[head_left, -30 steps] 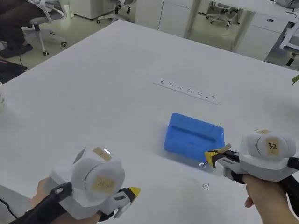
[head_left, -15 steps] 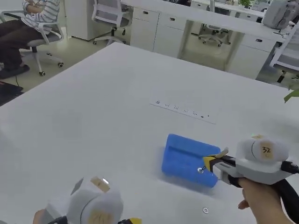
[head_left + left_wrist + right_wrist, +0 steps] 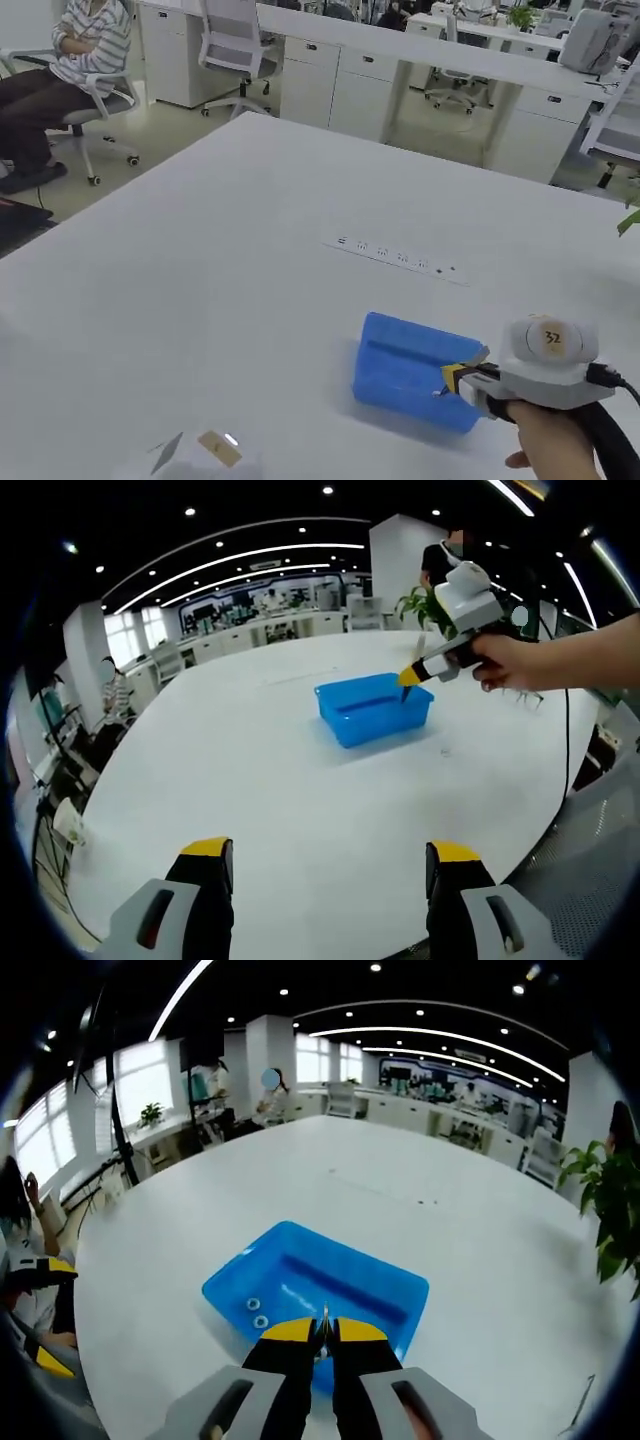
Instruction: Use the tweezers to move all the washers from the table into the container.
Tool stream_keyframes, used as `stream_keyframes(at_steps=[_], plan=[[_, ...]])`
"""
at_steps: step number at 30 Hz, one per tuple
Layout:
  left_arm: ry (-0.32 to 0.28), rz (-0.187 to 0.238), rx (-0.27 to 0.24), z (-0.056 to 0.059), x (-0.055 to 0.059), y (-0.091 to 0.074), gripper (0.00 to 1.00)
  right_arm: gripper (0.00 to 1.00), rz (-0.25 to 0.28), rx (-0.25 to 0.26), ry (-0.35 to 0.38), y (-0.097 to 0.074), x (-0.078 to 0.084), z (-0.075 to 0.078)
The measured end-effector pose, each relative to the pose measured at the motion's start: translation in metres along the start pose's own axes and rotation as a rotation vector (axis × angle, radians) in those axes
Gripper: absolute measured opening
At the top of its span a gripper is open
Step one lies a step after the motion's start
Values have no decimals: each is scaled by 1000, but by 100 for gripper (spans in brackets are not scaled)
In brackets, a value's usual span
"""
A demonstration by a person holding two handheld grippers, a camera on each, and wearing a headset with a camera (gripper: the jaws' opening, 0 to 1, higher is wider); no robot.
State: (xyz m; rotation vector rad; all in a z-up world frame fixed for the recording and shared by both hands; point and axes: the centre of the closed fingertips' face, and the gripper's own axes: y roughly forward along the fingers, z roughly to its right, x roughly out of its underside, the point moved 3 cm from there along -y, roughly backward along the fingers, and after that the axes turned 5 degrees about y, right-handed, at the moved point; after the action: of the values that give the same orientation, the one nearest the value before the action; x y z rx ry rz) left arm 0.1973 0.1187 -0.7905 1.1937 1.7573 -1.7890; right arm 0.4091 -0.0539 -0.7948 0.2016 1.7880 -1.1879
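The blue container [image 3: 410, 362] sits on the white table [image 3: 230, 250], also seen in the left gripper view [image 3: 372, 708]. In the right gripper view two washers [image 3: 256, 1312] lie inside the container [image 3: 330, 1275] near its left corner. My right gripper [image 3: 452, 378] is shut on thin metal tweezers [image 3: 324, 1332] and hovers over the container's near right edge. Whether the tweezer tips hold a washer is too small to tell. My left gripper [image 3: 330, 852] is open with nothing in it, low over the near table. A speck, maybe a washer [image 3: 445, 750], lies right of the container.
A flush power strip [image 3: 395, 255] runs across the table beyond the container. Office chairs [image 3: 235, 45], desks and a seated person [image 3: 70, 60] stand past the table's far edge. A potted plant [image 3: 610, 1210] is off to the right.
The head camera has tilted up. My right gripper has lifted the tweezers from the table beside the container to over its near right edge. The left gripper has dropped to the picture's bottom edge.
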Motion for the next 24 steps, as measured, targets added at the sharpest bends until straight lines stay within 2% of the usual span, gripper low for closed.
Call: stream_keyframes(at_steps=[8, 13, 14, 24], plan=[[10, -25, 8, 2, 4, 3, 80, 2, -45, -1, 5, 15, 13, -1], [30, -32, 8, 4, 4, 4, 80, 2, -49, -10, 6, 18, 15, -3], [30, -32, 7, 4, 4, 4, 80, 2, -38, -9, 0, 18, 13, -4], [20, -28, -8, 1, 4, 3, 79, 3, -58, -8, 4, 18, 14, -4]])
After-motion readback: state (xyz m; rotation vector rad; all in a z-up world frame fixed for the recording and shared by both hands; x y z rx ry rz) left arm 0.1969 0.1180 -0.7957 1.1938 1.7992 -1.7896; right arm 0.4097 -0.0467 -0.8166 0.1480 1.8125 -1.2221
